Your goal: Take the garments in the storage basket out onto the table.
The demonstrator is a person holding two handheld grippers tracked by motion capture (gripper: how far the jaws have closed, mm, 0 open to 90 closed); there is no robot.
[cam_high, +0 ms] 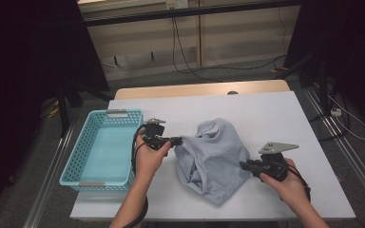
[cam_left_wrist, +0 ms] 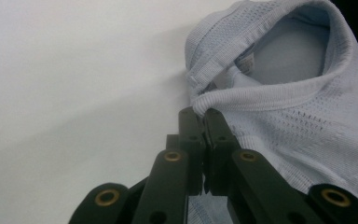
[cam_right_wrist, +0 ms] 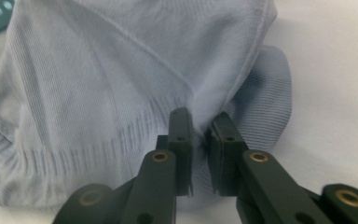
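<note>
White table (cam_high: 285, 118) roomy; both claws pinch garment (cam_high: 214, 156) edges.

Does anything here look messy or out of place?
Only the light blue garment: it lies crumpled in a heap on the white table, not flat or folded. The left gripper pinches its ribbed edge; the right gripper grips its hem. The basket sits straight.

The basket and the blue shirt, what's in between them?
In the high view, the left claw and its hand lie between the basket and the blue shirt, over white table. That claw pinches the shirt's edge.
</note>
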